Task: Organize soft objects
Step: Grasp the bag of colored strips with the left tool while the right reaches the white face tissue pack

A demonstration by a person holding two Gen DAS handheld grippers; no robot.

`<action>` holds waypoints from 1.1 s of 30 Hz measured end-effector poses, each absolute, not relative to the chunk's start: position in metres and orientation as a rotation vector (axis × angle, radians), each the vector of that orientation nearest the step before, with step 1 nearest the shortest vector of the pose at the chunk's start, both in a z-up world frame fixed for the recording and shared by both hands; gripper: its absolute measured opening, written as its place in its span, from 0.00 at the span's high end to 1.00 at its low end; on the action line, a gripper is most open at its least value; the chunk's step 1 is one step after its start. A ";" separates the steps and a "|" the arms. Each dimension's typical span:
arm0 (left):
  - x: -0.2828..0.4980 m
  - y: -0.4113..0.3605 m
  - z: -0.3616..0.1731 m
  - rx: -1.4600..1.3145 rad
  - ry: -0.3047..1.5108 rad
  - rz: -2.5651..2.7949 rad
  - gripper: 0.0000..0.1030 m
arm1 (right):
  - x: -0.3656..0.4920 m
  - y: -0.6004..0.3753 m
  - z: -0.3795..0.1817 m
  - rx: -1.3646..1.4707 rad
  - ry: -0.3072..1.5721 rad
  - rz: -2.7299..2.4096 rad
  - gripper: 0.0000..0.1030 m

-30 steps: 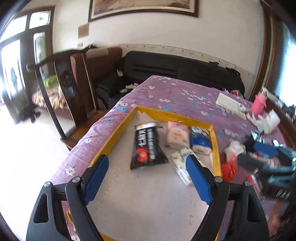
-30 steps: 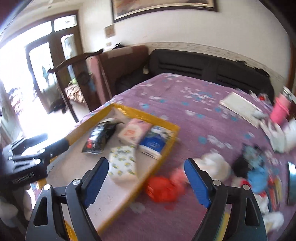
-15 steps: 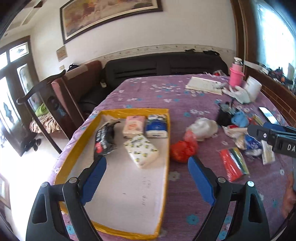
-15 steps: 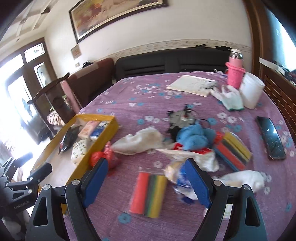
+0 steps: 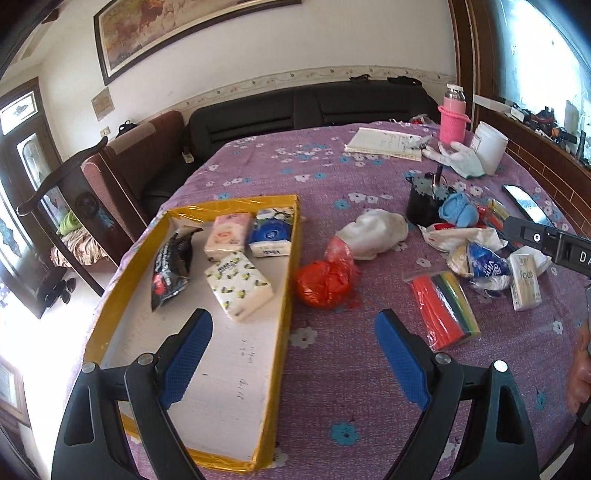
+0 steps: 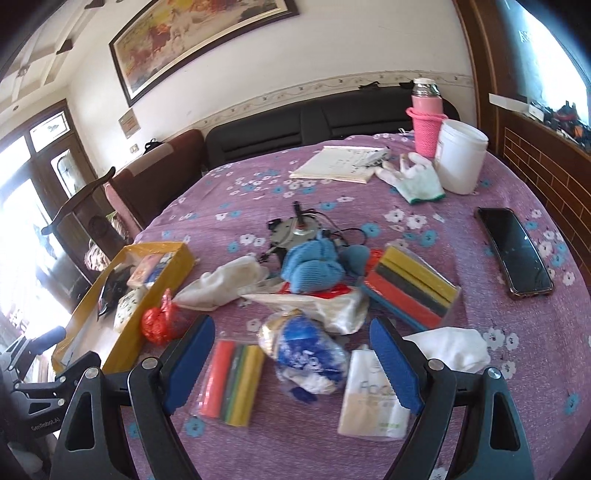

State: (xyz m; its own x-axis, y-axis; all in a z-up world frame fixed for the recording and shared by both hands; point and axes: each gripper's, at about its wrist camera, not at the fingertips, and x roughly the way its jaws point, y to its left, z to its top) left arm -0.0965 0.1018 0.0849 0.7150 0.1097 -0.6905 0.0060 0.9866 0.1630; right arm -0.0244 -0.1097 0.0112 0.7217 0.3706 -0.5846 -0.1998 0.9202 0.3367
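A framed painting (image 5: 192, 27) hangs at eleven o'clock on the white wall (image 5: 332, 40). A black sofa (image 5: 306, 110) sits below; bright glass doors (image 6: 33, 206) at nine.

My left wrist camera looked down along its fingers from the near edge of the table (image 5: 332, 173), facing the yellow tray (image 5: 288, 258) on the left. My right one sat further right, close over the clutter. Both shared the red bag (image 5: 325, 280) (image 6: 159, 321) (and the tray).
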 end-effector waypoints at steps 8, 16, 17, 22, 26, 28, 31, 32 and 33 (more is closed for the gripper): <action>-0.087 0.092 0.073 0.113 0.838 -0.017 0.13 | -0.020 -0.143 -0.001 0.306 0.695 0.267 0.14; -0.071 0.077 0.047 0.005 0.948 -0.144 0.13 | -0.014 -0.172 -0.014 0.342 0.656 0.183 0.13; -0.068 0.074 0.044 -0.003 0.959 -0.157 0.13 | -0.012 -0.175 -0.015 0.353 0.656 0.181 0.13; -0.046 0.048 0.030 -0.029 1.001 -0.217 0.13 | -0.013 -0.198 -0.018 0.425 0.646 0.145 0.13; -0.032 0.017 0.017 0.028 1.020 -0.249 0.13 | -0.015 -0.214 -0.023 0.465 0.675 0.130 0.13; -0.025 0.008 0.010 0.053 1.030 -0.256 0.13 | -0.016 -0.215 -0.025 0.457 0.698 0.136 0.13; -0.021 -0.001 0.002 0.096 1.021 -0.243 0.13 | -0.019 -0.216 -0.027 0.456 0.729 0.146 0.13; -0.022 -0.003 0.001 0.118 1.009 -0.237 0.13 | -0.020 -0.217 -0.029 0.461 0.739 0.151 0.12; -0.023 -0.004 0.000 0.135 0.996 -0.238 0.13 | -0.021 -0.217 -0.030 0.468 0.750 0.159 0.12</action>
State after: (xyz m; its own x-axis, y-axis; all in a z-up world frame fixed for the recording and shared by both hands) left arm -0.0228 -0.0039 0.0000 0.5204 -0.1361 -0.8430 0.2595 0.9657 0.0043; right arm -0.0211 -0.2166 -0.0297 0.7254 0.3027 -0.6182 0.0251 0.8859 0.4632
